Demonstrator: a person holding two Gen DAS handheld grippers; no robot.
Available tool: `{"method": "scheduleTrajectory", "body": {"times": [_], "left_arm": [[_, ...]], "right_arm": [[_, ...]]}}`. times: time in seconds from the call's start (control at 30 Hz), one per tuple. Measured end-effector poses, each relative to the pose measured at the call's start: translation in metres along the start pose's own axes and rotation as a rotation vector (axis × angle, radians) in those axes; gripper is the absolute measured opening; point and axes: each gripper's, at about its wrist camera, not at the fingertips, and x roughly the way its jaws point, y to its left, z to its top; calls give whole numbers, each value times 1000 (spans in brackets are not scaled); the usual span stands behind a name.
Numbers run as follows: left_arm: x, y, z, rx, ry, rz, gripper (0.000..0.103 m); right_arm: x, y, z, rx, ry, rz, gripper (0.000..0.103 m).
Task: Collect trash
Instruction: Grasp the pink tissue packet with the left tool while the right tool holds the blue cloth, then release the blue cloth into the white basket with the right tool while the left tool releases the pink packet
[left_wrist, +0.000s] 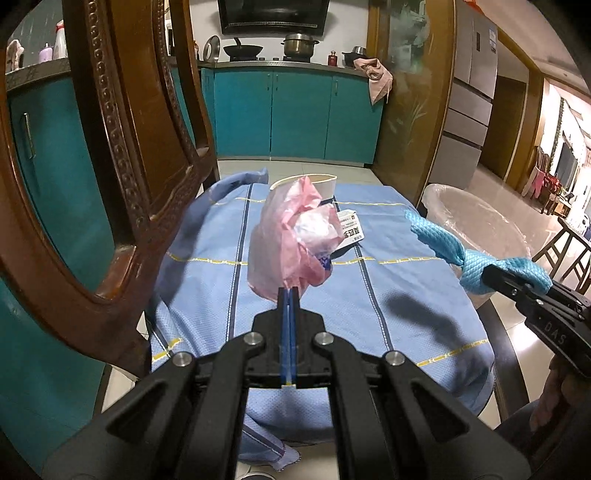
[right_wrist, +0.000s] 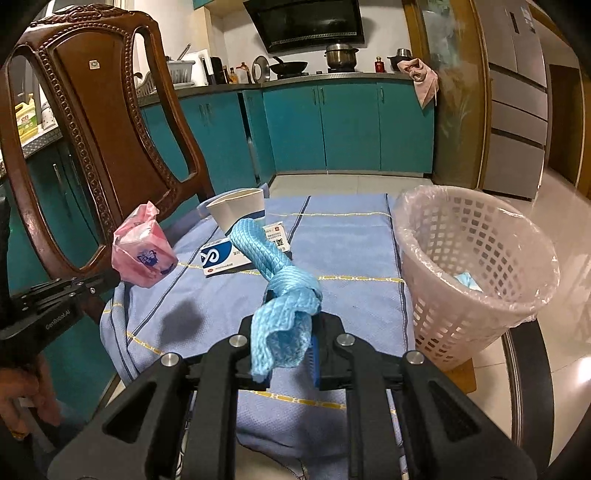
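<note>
My left gripper (left_wrist: 289, 291) is shut on a pink plastic tissue pack (left_wrist: 291, 236) and holds it above the blue-clothed table (left_wrist: 388, 280); the pack also shows in the right wrist view (right_wrist: 142, 247). My right gripper (right_wrist: 291, 295) is shut on a crumpled blue cloth (right_wrist: 280, 280), held above the table; the cloth also shows in the left wrist view (left_wrist: 476, 258). A paper cup (right_wrist: 238, 212), a blue-and-white medicine box (right_wrist: 225, 258) and a small white box (right_wrist: 277, 234) lie on the table. A lined pink waste basket (right_wrist: 476, 269) stands at the right.
A carved wooden chair (right_wrist: 99, 125) stands at the table's left edge. Teal kitchen cabinets (right_wrist: 351, 125) run along the back. Something light blue (right_wrist: 467, 282) lies in the basket. A small wooden stool (right_wrist: 461, 376) bears the basket.
</note>
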Motion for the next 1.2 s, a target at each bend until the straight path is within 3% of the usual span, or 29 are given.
{"method": "scheduleTrajectory", "body": {"times": [0.53, 0.63, 0.8, 0.83, 0.9, 0.93, 1.03, 1.2], "left_arm": [[1, 0, 0, -3, 4, -2, 2], [1, 2, 1, -9, 6, -5, 2], [2, 0, 0, -6, 9, -13, 2], [2, 0, -1, -6, 8, -15, 2], [3, -1, -1, -2, 10, -20, 2], [4, -2, -2, 1, 12, -24, 2], [6, -5, -2, 18, 18, -31, 2], [5, -23, -1, 46, 25, -78, 2]], "right_arm": [[-1, -2, 4, -2, -14, -1, 16], [-9, -22, 21, 22, -98, -61, 16], [0, -99, 59, 185, -197, -237, 16], [9, -120, 63, 226, -199, -265, 21], [29, -147, 62, 289, -150, -281, 58], [37, -160, 56, 337, -131, -291, 69], [26, -172, 43, 426, -115, -247, 69], [-45, -169, 16, 567, -335, -288, 91]]}}
